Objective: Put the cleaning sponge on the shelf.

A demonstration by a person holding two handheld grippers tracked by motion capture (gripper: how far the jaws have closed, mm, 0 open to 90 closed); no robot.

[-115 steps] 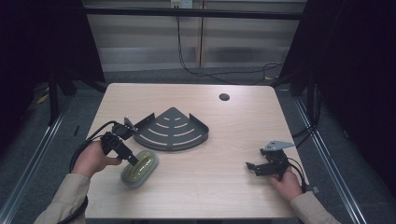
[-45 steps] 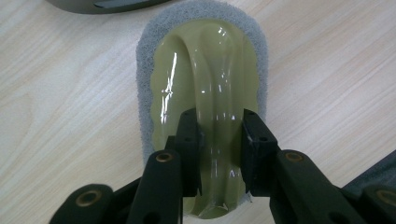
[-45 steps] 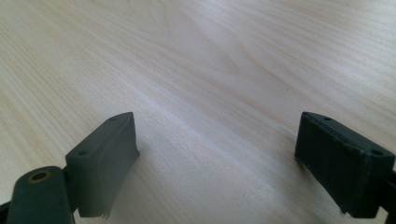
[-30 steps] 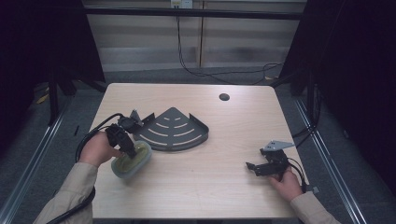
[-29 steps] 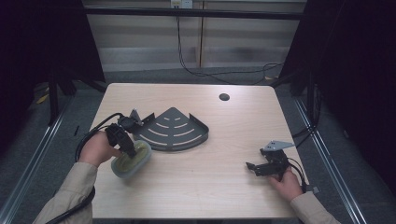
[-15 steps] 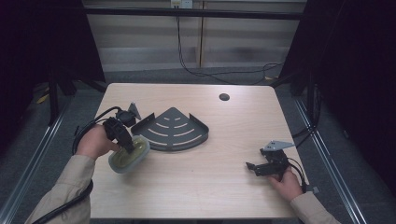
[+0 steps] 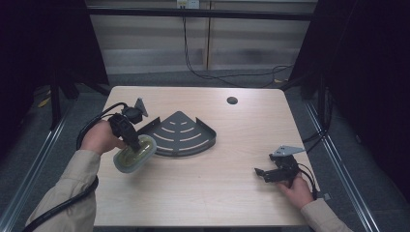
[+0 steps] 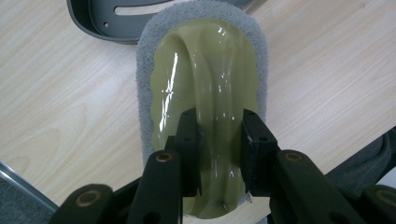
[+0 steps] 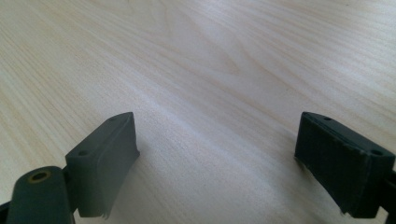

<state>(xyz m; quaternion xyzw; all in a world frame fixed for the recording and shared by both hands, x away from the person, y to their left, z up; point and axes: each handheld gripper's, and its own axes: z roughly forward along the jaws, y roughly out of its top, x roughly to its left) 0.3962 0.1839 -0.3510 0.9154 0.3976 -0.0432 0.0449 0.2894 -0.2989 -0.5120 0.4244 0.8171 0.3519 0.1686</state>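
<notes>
Scrubber pad (image 8: 205,88), olive-green glossy grip on a grey sponge base, sits at the table's (image 7: 208,193) left side, its far end just beside the dark fan-shaped slotted rack (image 7: 181,133). The left gripper (image 8: 218,144) pinches the scrubber's raised central ridge between its 2 jaws. The right gripper (image 9: 219,163) rests near the table's right edge, jaws spread wide over bare wood.
</notes>
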